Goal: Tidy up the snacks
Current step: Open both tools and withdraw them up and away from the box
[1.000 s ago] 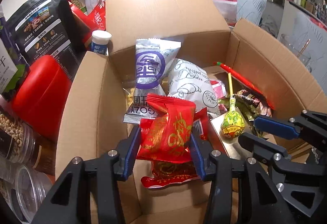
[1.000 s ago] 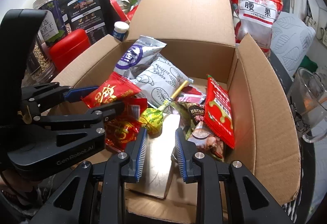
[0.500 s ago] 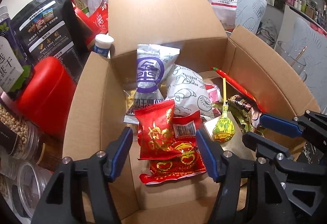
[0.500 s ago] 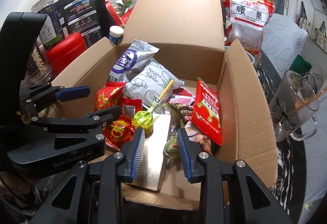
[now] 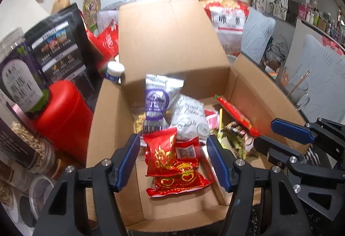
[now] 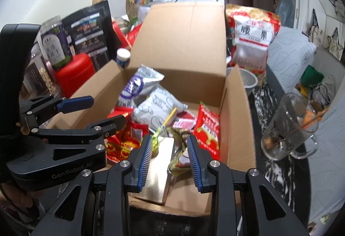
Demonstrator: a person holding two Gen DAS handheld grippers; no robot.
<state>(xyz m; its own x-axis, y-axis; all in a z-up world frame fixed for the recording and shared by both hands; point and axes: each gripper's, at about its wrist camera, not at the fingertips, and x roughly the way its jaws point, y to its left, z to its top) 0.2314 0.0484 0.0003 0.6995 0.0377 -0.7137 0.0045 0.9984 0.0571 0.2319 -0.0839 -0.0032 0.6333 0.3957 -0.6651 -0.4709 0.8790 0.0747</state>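
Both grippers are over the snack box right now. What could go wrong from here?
1. The glass mug stands close outside the cardboard box, on the right gripper's side; a sideways swing could topple it.
2. The lollipop lies beside the right gripper's pad; it may snag as the gripper moves.
3. The red snack packet rests loosely on other packets under the open left gripper; it could slide out of place.

Both wrist views overlook one cardboard box [image 5: 172, 46]
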